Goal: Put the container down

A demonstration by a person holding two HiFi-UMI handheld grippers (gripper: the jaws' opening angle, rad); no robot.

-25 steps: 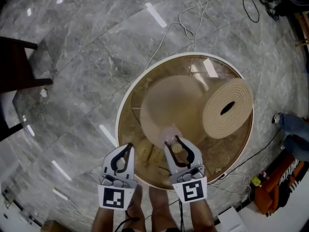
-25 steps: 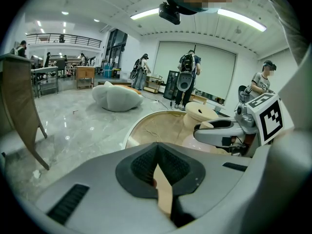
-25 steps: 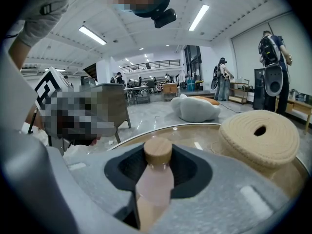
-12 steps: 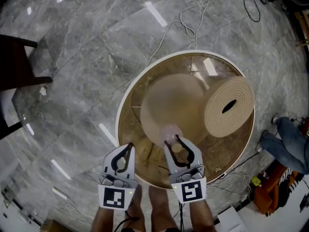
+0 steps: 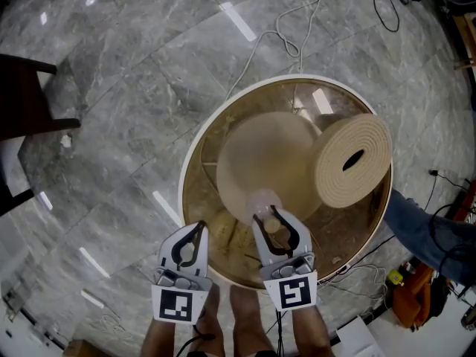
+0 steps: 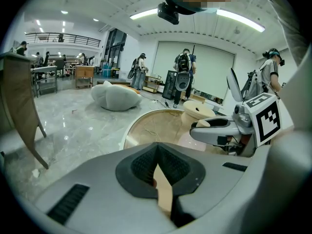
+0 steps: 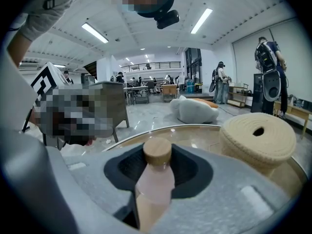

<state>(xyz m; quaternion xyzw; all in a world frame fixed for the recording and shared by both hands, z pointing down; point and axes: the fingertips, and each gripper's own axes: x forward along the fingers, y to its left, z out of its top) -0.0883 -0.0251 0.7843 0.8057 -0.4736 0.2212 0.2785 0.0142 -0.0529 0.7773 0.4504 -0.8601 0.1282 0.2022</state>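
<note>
My right gripper [image 5: 265, 216] is shut on a pale pink bottle [image 5: 261, 204] with a round wooden cap [image 7: 157, 151]. It holds the bottle upright over the near part of the round glass table [image 5: 186, 177]. In the right gripper view the bottle [image 7: 154, 182] stands between the dark pads, with the cap poking above them. Whether its base touches the glass is hidden. My left gripper [image 5: 198, 227] hangs by the table's near left rim, shut and holding nothing. Its pads [image 6: 146, 164] meet at the tip.
A thick coiled rope roll [image 5: 351, 162] lies on the table's right side, seen also as the roll [image 7: 257, 135]. A dark chair [image 5: 22, 95] stands at the left and cables [image 5: 282, 28] trail on the marble floor. A person's leg [image 5: 420, 233] is close to the table's right rim.
Both grippers and the bottle have kept still. The person's leg at the right edge has come closer to the table.
</note>
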